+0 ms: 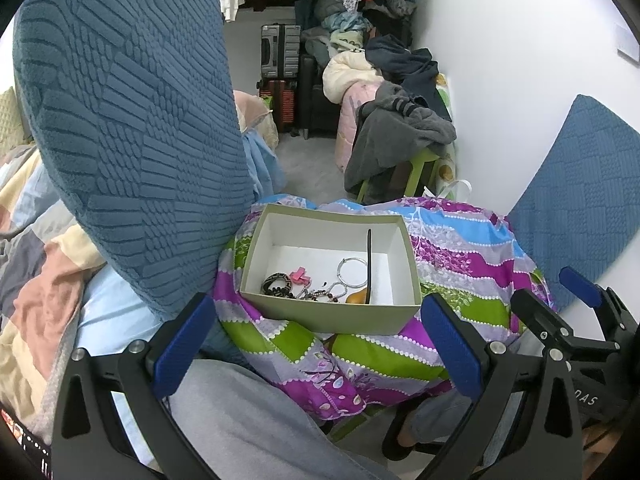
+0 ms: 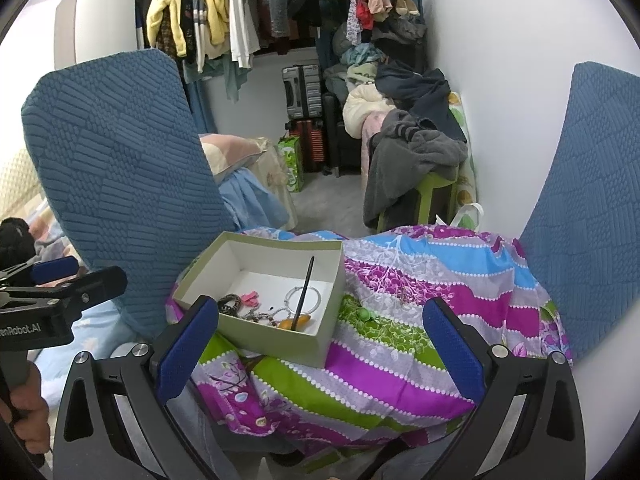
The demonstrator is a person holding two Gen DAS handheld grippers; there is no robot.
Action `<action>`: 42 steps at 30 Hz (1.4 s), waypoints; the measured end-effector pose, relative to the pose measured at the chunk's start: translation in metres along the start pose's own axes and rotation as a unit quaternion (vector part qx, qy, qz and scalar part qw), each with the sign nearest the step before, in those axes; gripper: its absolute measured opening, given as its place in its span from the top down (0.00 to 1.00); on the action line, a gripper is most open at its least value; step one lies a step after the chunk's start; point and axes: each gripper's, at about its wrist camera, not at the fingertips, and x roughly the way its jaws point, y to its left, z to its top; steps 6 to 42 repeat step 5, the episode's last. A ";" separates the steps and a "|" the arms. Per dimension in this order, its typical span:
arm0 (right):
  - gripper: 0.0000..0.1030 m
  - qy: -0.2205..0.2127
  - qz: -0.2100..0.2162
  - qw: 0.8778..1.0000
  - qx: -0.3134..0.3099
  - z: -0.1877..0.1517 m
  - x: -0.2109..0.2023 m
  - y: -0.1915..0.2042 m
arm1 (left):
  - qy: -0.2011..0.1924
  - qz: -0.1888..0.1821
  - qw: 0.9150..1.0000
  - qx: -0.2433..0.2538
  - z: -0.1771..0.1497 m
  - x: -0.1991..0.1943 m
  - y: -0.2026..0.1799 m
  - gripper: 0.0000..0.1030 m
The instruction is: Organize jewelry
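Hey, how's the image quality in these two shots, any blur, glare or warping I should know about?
Left wrist view: sharp, evenly lit, no glare; strong fisheye bends the blue cushion and blacks out the corners. Right wrist view: equally crisp, soft indoor light, the box casts little shadow; the walls bow outward, and the open right gripper looms large at the bottom edge.

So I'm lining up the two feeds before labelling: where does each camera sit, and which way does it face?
Left wrist: on the left gripper, facing forward and down at the open box on the patterned cloth; its blue pads frame the view, the right gripper shows at right, grey trouser legs below.
Right wrist: on the right gripper, same heading, set further right; the left gripper and a hand show at left.
Shared: box, cloth, blue chair backs, suitcases.
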 end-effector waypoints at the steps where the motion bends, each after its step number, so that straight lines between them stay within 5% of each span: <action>1: 0.00 0.001 -0.002 1.000 -0.001 0.000 0.001 0.000 | 0.000 0.000 1.000 0.001 0.000 0.000 0.000 0.01; 42: 0.00 0.005 -0.001 1.000 -0.001 0.001 0.002 -0.004 | 0.004 0.002 1.000 -0.001 0.000 0.001 0.003 0.01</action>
